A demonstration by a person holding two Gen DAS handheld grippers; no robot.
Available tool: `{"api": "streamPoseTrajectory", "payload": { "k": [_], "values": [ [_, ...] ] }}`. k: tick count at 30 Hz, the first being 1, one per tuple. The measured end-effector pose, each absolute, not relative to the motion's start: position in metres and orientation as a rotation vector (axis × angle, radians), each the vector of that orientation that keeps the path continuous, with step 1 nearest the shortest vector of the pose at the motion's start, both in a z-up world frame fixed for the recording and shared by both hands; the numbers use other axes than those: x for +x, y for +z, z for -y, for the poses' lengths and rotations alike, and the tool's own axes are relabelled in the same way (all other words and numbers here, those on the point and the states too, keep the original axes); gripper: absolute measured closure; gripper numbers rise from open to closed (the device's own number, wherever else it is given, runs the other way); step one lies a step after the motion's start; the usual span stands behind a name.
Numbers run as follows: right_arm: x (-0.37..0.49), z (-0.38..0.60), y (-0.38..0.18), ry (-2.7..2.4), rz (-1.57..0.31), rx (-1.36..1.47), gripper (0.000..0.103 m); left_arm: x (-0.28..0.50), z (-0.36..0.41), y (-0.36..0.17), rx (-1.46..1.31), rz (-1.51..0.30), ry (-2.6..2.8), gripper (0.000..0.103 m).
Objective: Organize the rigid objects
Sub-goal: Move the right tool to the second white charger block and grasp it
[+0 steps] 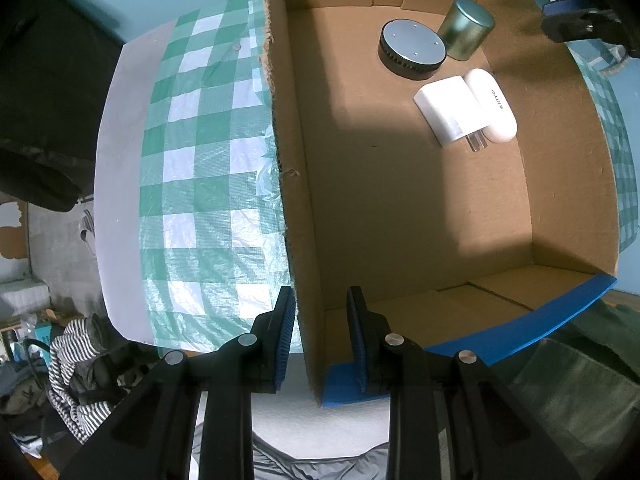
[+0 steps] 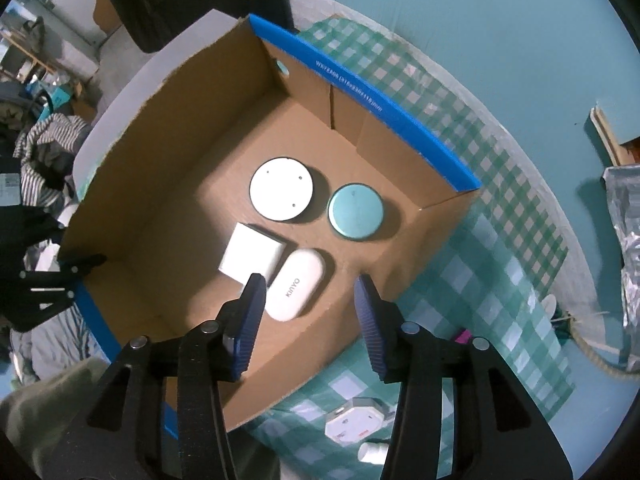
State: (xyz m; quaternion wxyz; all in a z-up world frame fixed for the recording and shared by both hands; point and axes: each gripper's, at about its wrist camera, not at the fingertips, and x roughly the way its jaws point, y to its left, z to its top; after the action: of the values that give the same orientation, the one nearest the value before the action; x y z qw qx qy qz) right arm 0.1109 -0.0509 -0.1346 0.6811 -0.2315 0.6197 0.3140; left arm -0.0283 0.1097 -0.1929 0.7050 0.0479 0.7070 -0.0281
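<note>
An open cardboard box (image 1: 288,160) with a blue rim (image 2: 380,120) stands on a green checked cloth. On its floor lie a round black disc with a pale top (image 1: 412,48) (image 2: 281,189), a metal tin (image 1: 466,28) (image 2: 355,211), a white plug charger (image 1: 452,110) (image 2: 254,258) and a white oval case (image 1: 492,106) (image 2: 296,292). My left gripper (image 1: 322,292) straddles the box's left wall near a corner, jaws narrow on it. My right gripper (image 2: 310,280) hangs open just above the oval case, its pads clear of it.
The checked cloth (image 2: 500,260) covers a round table. On it outside the box lie a white multi-socket adapter (image 2: 356,420) and a small white tube (image 2: 372,454). A silver foil bag (image 2: 628,240) sits at the far right. Striped clothes (image 1: 72,360) lie beyond the table edge.
</note>
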Motion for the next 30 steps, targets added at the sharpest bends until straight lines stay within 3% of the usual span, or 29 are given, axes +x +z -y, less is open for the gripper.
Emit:
{"api": "streamPoseTrajectory", "payload": {
  "k": [19, 30],
  "values": [
    [0.105, 0.112, -0.103, 0.628, -1.360, -0.412, 0.048, -0.031, -0.117, -0.194, 0.076, -1.573, -0.049, 0.077],
    [0.107, 0.186, -0.125, 0.482, -1.441, -0.238, 0.045, -0.033, -0.115, -0.194, 0.083, -1.569, -0.049, 0.077]
  ]
}}
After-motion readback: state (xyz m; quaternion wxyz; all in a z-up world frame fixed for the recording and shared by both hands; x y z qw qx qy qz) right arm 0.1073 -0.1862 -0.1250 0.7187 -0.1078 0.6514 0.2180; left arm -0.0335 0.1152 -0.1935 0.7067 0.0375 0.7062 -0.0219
